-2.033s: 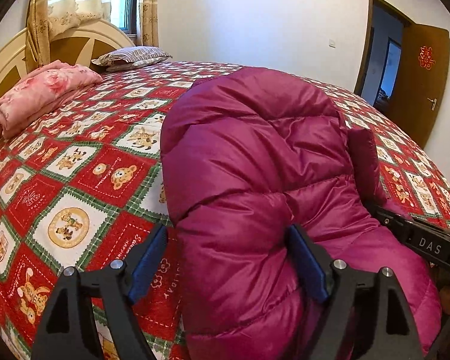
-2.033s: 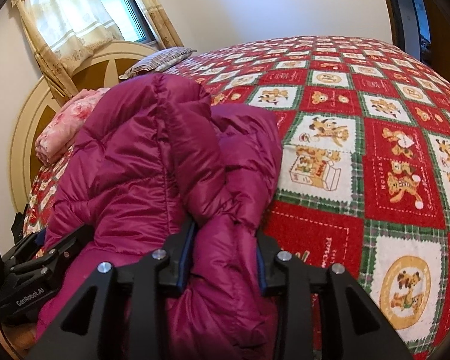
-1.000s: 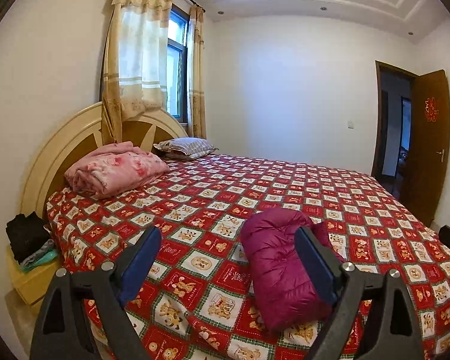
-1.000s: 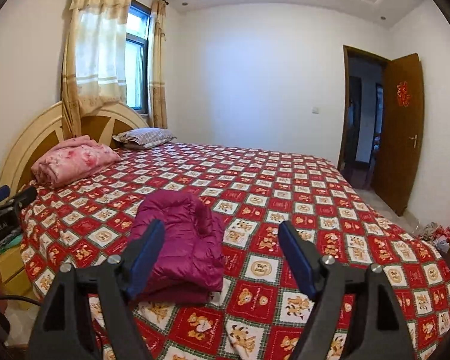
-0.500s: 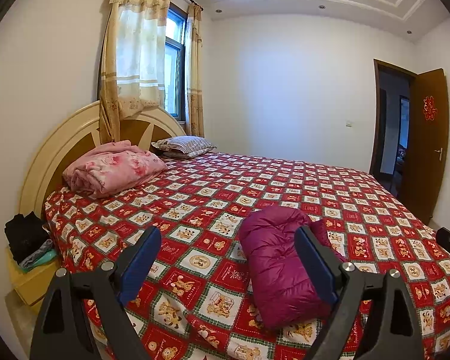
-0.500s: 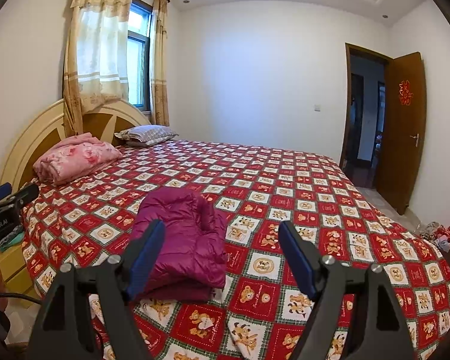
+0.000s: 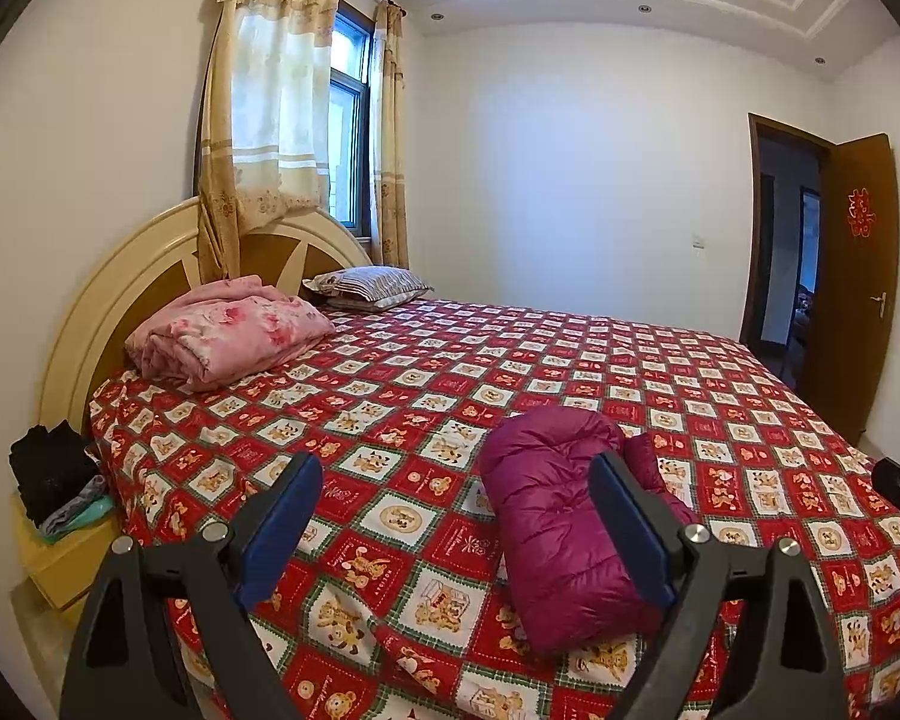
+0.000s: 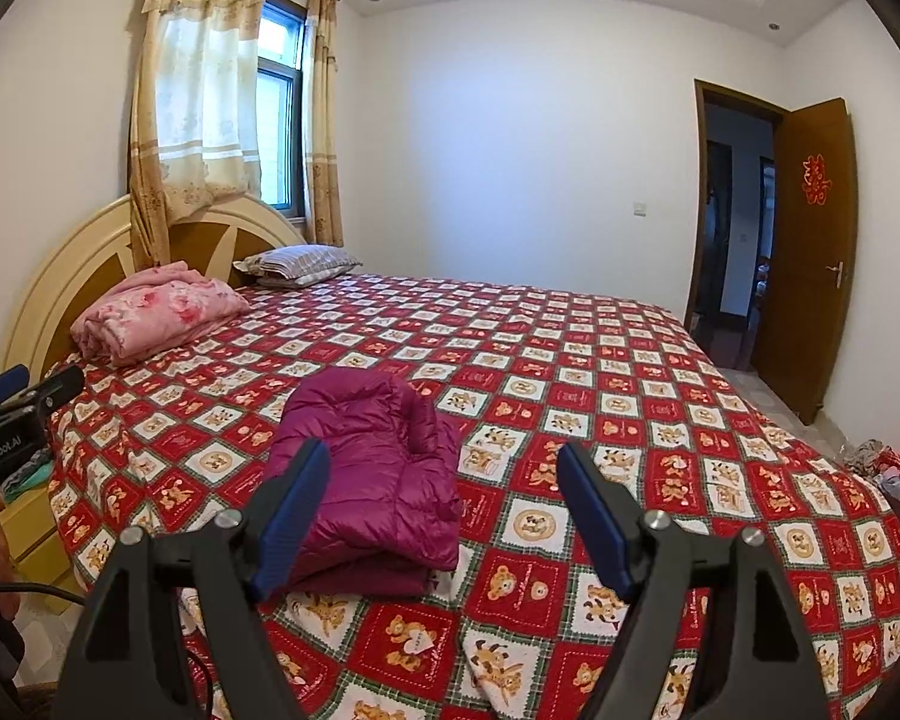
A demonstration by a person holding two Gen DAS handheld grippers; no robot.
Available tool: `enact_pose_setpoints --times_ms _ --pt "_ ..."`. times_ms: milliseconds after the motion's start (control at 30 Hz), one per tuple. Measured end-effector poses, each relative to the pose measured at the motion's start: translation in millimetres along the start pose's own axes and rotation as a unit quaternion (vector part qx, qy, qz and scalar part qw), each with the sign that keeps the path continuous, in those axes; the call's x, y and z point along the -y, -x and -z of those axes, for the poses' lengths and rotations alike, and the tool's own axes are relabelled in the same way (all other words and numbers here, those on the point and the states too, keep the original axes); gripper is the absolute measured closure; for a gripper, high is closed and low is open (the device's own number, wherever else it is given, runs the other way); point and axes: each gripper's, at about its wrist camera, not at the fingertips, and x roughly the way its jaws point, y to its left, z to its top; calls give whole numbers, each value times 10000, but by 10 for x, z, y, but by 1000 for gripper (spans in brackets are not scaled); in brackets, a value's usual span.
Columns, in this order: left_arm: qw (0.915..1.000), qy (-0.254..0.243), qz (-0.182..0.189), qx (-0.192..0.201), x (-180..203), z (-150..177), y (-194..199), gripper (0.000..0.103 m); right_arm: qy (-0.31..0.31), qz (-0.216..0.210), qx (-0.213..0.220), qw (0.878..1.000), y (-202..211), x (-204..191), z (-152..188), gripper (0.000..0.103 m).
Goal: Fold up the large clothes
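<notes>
Jacket lies folded into a compact bundle on the bed, near edge, w/ sleeve tucked on its right side. Looks basically done; maybe only a tidy-up left, or another garment, none obvious on the bed. Left tool wide open, nothing in it, held back from the bed. Right tool also wide open, empty, well apart from the jacket. Pink blanket and pillow sit far left by the headboard.
</notes>
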Motion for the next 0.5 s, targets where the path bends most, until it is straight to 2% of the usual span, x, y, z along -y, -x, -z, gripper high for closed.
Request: enact_pose_setpoints --times_ms 500 --pt "10000 -13 20 -30 -8 30 -11 12 3 -5 -12 10000 -3 -20 -3 23"
